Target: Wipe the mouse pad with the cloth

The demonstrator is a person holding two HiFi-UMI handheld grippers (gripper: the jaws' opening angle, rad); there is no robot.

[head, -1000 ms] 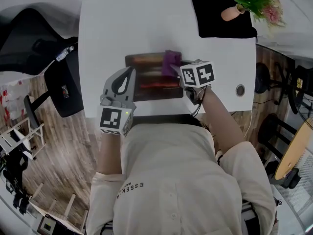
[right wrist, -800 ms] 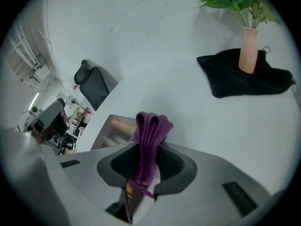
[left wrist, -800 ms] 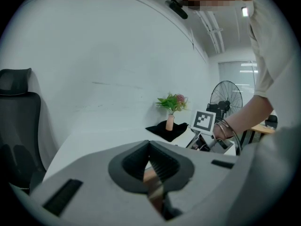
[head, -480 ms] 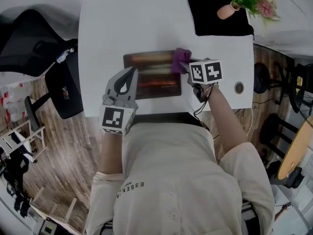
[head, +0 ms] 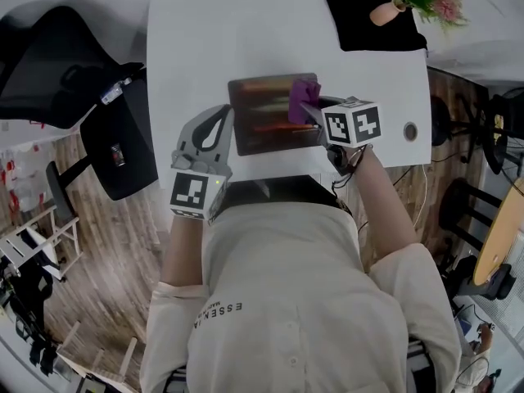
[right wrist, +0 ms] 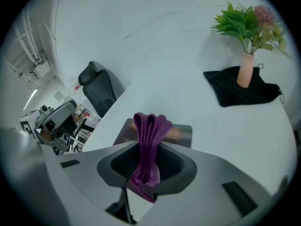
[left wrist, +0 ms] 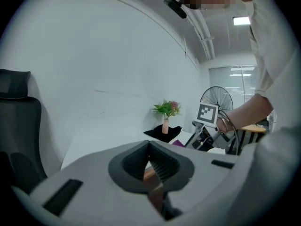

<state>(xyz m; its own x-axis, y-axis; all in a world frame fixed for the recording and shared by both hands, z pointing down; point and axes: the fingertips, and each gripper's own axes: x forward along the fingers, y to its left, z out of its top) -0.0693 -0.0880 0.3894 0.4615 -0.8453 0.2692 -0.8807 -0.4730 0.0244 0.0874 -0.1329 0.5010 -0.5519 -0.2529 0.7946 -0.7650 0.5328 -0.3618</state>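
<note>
The mouse pad (head: pixel 266 129), dark with orange streaks, lies on the white table (head: pixel 205 47) in front of me. My right gripper (head: pixel 311 110) is shut on a folded purple cloth (head: pixel 302 99), which rests on the far right part of the pad. In the right gripper view the cloth (right wrist: pixel 150 128) hangs out between the jaws of that gripper (right wrist: pixel 149 142), above the pad (right wrist: pixel 181 134). My left gripper (head: pixel 223 115) is shut, with its tips at the pad's left edge. In its own view, the left gripper (left wrist: pixel 149 145) shows a strip of the brown pad (left wrist: pixel 153 182) behind its jaws.
A black cloth (head: pixel 360 31) at the far right corner carries a vase (head: pixel 390 12) of green plants. A round cable hole (head: pixel 410 131) sits near the table's right edge. A black office chair (head: pixel 123 137) stands left of the table.
The right gripper has slid the cloth from mid-pad toward the pad's right end. The left gripper has stayed at the pad's left edge. The head view has shifted.
</note>
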